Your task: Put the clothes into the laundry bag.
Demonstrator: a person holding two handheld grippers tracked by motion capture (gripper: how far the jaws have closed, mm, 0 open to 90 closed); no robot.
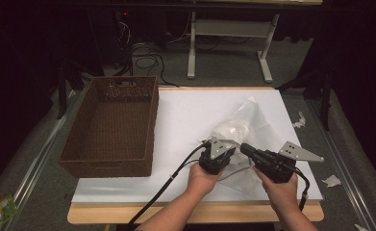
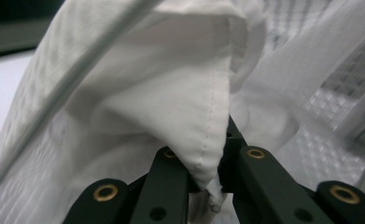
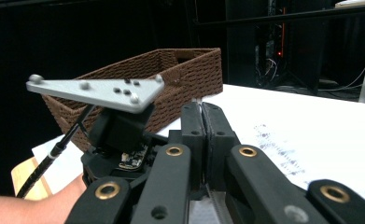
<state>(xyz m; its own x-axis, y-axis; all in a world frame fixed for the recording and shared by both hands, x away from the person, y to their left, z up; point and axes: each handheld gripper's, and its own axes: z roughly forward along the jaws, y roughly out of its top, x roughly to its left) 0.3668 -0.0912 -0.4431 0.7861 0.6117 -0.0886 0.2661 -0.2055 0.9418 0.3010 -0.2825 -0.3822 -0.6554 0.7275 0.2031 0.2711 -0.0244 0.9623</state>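
I am gripping a hemmed corner of the white cloth garment (image 2: pixel 180 102) in my left gripper (image 2: pixel 207 179), jaws clamped on the fabric. My right gripper (image 3: pixel 202 116) is pinching a thin edge of the clear plastic mesh-patterned bag (image 1: pixel 253 120), jaws closed. Both are lying near the front right of the white table sheet (image 1: pixel 185 110). The brown woven basket (image 1: pixel 109 126) is sitting at the left.

A white cloth (image 2: pixel 171 107) with a stitched hem sat between the left gripper's (image 2: pixel 206 179) black jaws, inside a translucent white mesh bag (image 1: pixel 245 122). Left of both grippers stood a dark brown woven basket (image 1: pixel 109 126) on the white tabletop (image 1: pixel 185 110).
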